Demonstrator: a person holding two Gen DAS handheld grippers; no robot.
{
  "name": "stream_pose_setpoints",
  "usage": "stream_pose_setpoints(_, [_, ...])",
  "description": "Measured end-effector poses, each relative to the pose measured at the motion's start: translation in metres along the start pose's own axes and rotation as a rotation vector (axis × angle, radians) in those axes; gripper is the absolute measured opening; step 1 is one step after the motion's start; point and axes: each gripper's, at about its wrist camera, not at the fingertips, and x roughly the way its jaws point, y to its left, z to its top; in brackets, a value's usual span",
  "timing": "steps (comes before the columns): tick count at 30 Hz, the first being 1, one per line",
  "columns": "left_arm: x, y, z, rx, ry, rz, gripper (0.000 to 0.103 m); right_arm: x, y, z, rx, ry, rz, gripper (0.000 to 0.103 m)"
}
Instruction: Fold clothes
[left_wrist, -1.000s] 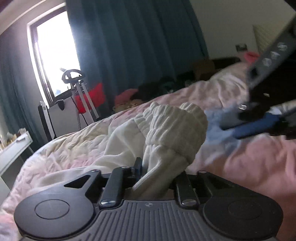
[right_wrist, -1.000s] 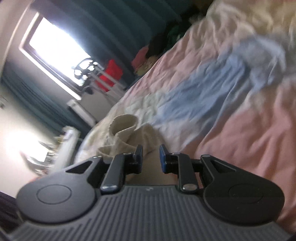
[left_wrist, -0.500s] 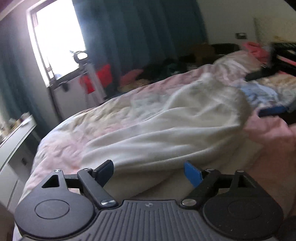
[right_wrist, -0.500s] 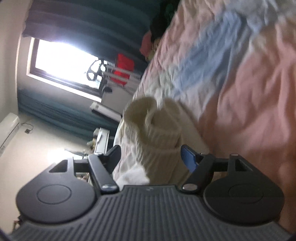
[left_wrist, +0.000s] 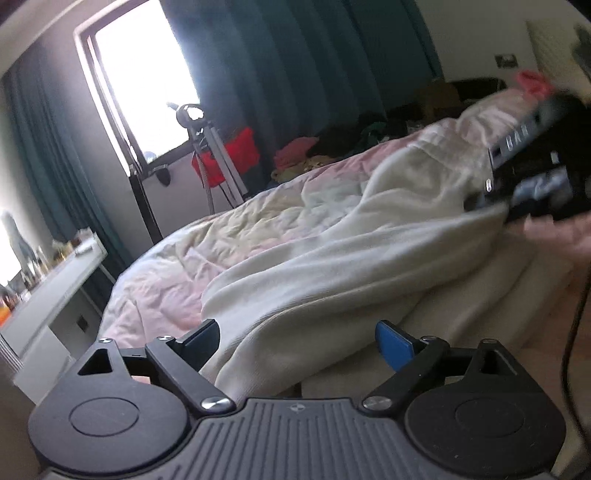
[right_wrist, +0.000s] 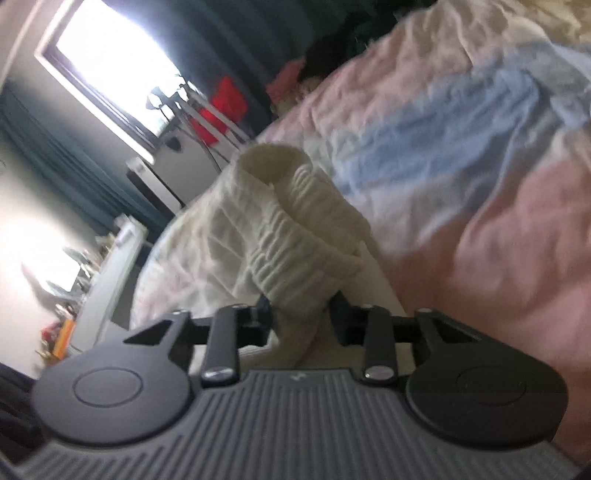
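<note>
A cream garment (left_wrist: 369, 258) lies spread over the bed's pastel quilt (left_wrist: 177, 280). My left gripper (left_wrist: 295, 336) hangs low over its near fold, jaws wide and still opening; the pads touch no cloth. The garment's bunched ribbed band (right_wrist: 295, 229) rises in front of my right gripper (right_wrist: 301, 314), whose jaws are closing and pinch the band's lower end between both pads. In the left wrist view the right gripper's black body (left_wrist: 532, 155) shows blurred at the far right, at the garment's far end, with a hand (left_wrist: 561, 236) beneath it.
A tripod (left_wrist: 207, 158) and a red box (left_wrist: 236, 155) stand by the bright window past the bed. A white desk (left_wrist: 55, 269) with small items runs along the left. Dark and pink clothes (left_wrist: 332, 147) are piled at the bed's far side.
My left gripper let go of the ribbed band, drew back and opened wide. My right gripper opened around the same band, then closed on it.
</note>
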Motion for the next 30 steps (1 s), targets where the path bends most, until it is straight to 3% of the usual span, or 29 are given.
stream_pose_setpoints(4, [0.008, -0.015, -0.004, 0.099, -0.029, 0.07, 0.093, -0.021, 0.004, 0.012, -0.003, -0.088, 0.098, 0.026])
stream_pose_setpoints(8, [0.023, -0.026, -0.008, 0.176, -0.037, 0.18, 0.095, -0.028, 0.014, 0.023, -0.04, -0.156, 0.125, 0.025])
stream_pose_setpoints(10, [0.028, -0.022, -0.009, 0.161, -0.018, 0.231, 0.086, -0.03, 0.009, 0.028, -0.023, -0.17, 0.105, 0.025])
stream_pose_setpoints(12, [0.027, -0.01, -0.01, 0.1, 0.004, 0.234, 0.068, -0.03, -0.002, 0.031, 0.017, -0.168, 0.073, 0.024])
stream_pose_setpoints(13, [0.025, -0.004, -0.009, 0.063, 0.011, 0.211, 0.061, -0.028, -0.008, 0.03, 0.032, -0.155, 0.056, 0.024])
stream_pose_setpoints(15, [0.017, 0.008, -0.008, -0.02, 0.016, 0.136, 0.031, -0.021, -0.016, 0.027, 0.031, -0.12, 0.013, 0.024])
stream_pose_setpoints(17, [0.01, 0.019, -0.009, -0.078, 0.038, 0.079, 0.023, -0.013, -0.02, 0.02, 0.007, -0.08, -0.039, 0.024])
stream_pose_setpoints(22, [0.002, 0.049, -0.016, -0.237, 0.132, -0.053, 0.02, -0.008, -0.04, 0.005, 0.091, 0.038, -0.044, 0.026])
stream_pose_setpoints(24, [0.006, 0.056, -0.018, -0.274, 0.175, -0.09, 0.02, -0.01, -0.041, 0.003, 0.091, 0.052, -0.053, 0.032])
stream_pose_setpoints(28, [0.007, 0.064, -0.021, -0.319, 0.2, -0.113, 0.024, -0.012, -0.035, 0.0, 0.039, 0.067, -0.126, 0.057])
stream_pose_setpoints(30, [0.013, 0.074, -0.023, -0.372, 0.215, -0.146, 0.034, -0.012, -0.037, 0.002, 0.04, 0.062, -0.146, 0.07])
